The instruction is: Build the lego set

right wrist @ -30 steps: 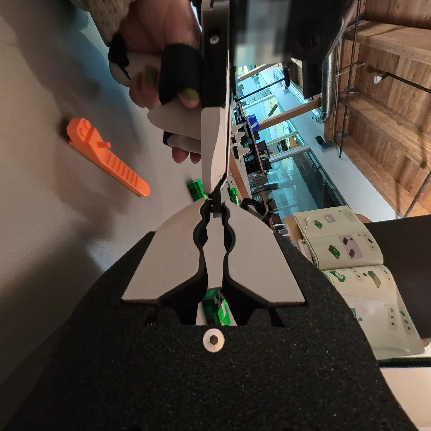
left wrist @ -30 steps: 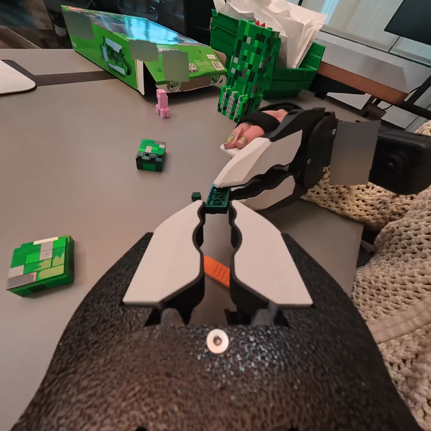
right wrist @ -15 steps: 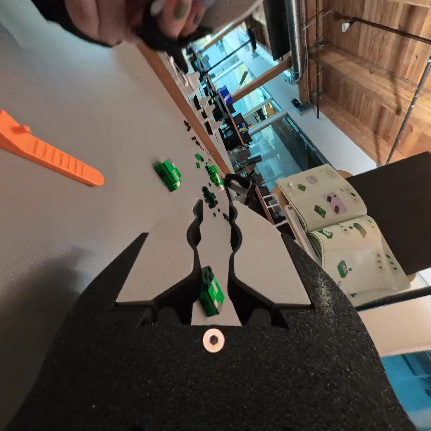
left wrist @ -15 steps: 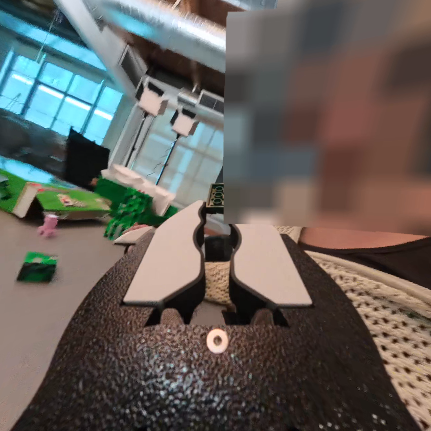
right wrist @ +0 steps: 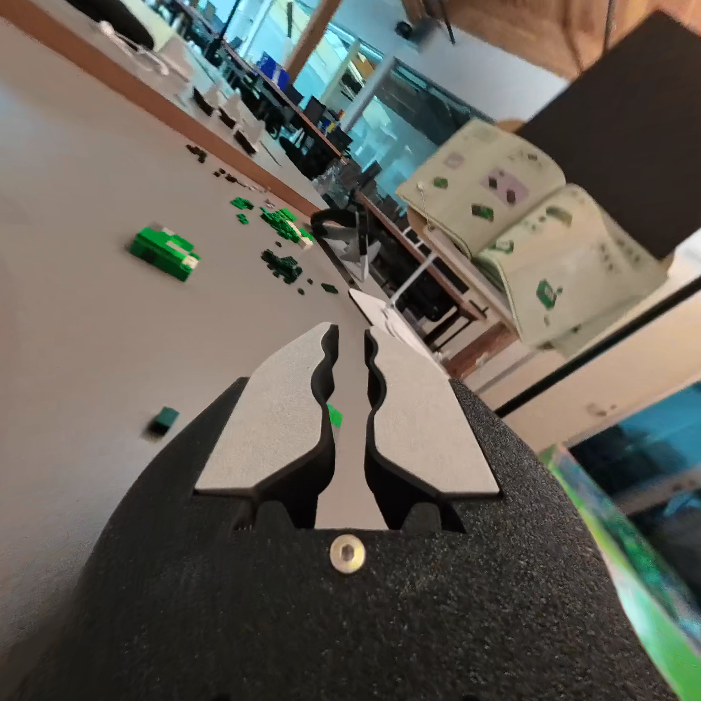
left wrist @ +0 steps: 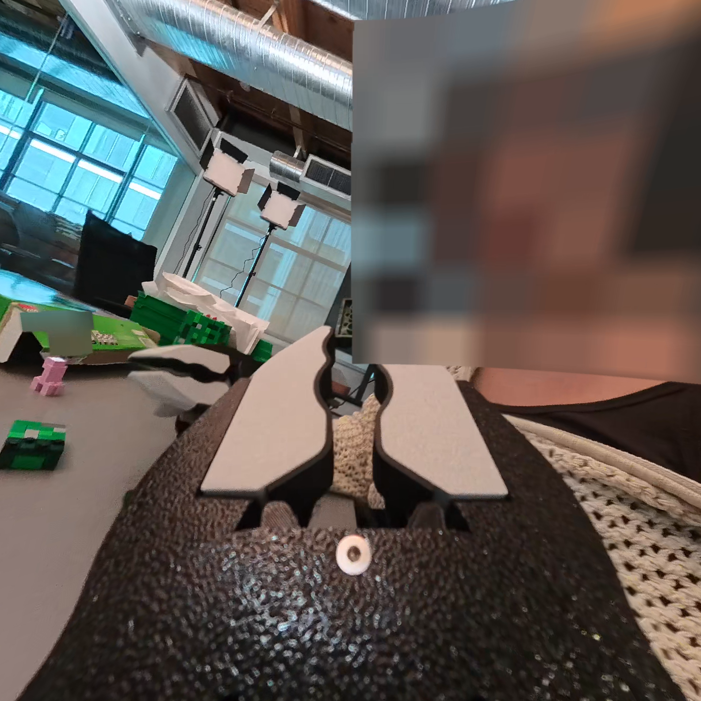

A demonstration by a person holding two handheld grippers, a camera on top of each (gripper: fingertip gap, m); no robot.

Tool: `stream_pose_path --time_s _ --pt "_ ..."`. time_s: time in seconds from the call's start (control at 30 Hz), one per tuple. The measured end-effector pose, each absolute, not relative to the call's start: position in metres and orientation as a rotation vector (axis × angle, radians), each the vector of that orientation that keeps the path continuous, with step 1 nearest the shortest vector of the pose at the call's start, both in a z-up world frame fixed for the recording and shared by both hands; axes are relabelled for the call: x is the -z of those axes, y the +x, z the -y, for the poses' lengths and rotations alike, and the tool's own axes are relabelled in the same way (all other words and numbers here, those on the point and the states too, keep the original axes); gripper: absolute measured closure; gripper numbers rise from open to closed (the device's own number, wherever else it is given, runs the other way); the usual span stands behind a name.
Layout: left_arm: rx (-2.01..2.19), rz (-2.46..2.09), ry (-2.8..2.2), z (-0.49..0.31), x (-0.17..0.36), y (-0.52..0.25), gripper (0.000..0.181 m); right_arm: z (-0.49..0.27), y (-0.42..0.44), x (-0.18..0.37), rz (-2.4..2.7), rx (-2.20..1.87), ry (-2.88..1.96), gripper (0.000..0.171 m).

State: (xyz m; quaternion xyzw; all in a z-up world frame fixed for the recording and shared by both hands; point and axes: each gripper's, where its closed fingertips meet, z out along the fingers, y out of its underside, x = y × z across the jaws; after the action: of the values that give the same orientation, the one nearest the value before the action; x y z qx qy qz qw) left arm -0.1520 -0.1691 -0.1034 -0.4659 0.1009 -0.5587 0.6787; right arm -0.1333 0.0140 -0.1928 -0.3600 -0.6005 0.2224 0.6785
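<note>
Daylight fills both views, cool and bluish, coming through the large windows (left wrist: 79,178) behind the table (left wrist: 64,538). Two studio light panels (left wrist: 252,182) on stands glow white, washed out at their faces. The ribbed ceiling duct (left wrist: 242,45) catches bright streaks. The scene is bright overall, with soft, faint shadows on the grey table top. The left wrist view is fairly sharp near the lens, though the small green block (left wrist: 32,445) and the pink figure (left wrist: 49,375) are smeared. The right wrist view is tilted and motion-blurred: the open booklet (right wrist: 523,223) and the loose green pieces (right wrist: 284,235) are soft. Wide-angle bending curves lines toward the edges of both views.
</note>
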Motion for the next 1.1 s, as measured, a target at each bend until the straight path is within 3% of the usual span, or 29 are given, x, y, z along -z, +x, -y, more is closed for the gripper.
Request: stream_pose_path --time_s 0.3,0.6,0.9,1.1 --pt "0.893 -0.252 -1.451 0.14 0.151 -0.146 0.163 -0.059 -0.119 0.2 1.293 -0.669 -1.036 0.158" --pt "0.357 -0.318 -1.77 0.114 0.201 -0.159 0.163 0.015 -0.113 0.262 1.981 -1.037 -1.282 0.159" --pt "0.049 -0.356 -1.914 0.094 0.225 -0.163 0.163 0.037 -0.115 0.285 2.141 -0.89 -1.386 0.152" --pt "-0.007 -0.404 -1.939 0.089 0.23 -0.158 0.163 0.037 -0.117 0.287 2.153 -0.77 -1.36 0.162"
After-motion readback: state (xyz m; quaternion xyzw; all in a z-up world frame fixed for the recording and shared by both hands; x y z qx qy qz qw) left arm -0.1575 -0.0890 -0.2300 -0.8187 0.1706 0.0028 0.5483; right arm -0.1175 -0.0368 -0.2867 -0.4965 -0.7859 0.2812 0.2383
